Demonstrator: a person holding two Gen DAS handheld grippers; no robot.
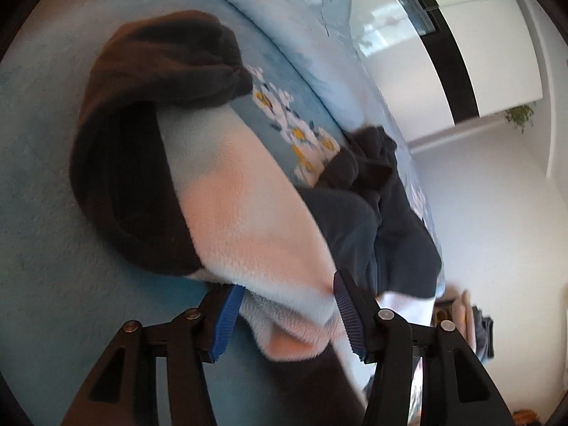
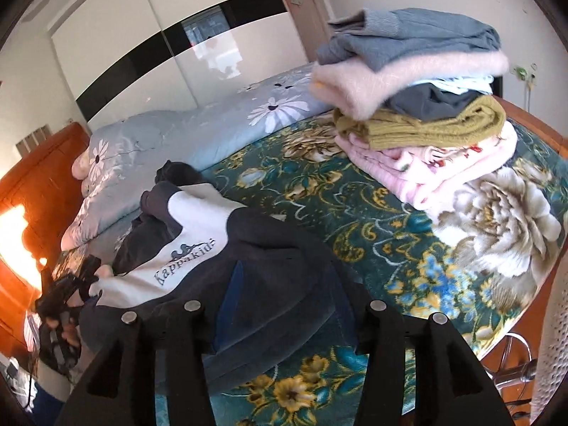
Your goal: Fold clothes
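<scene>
A dark navy and white sweatshirt [image 2: 184, 248] with "Kappakids" lettering lies crumpled on the bed. In the left wrist view its white fleece panel [image 1: 248, 220] runs down between the blue pads of my left gripper [image 1: 289, 294]. The jaws stand apart, with fabric brushing the pads but not squeezed. The right wrist view shows that same left gripper [image 2: 67, 287] in a hand at the garment's white hem, far left. My right gripper [image 2: 287, 284] stands open over the dark navy part, one blue pad [image 2: 230, 301] showing and the other fingertip hidden by cloth.
A tall stack of folded clothes [image 2: 419, 81] sits at the bed's far right. A floral teal blanket [image 2: 355, 213] covers the bed, with a light blue daisy duvet [image 2: 198, 131] bunched behind. A wooden headboard [image 2: 35, 177] is at the left and a wardrobe [image 2: 142, 35] behind.
</scene>
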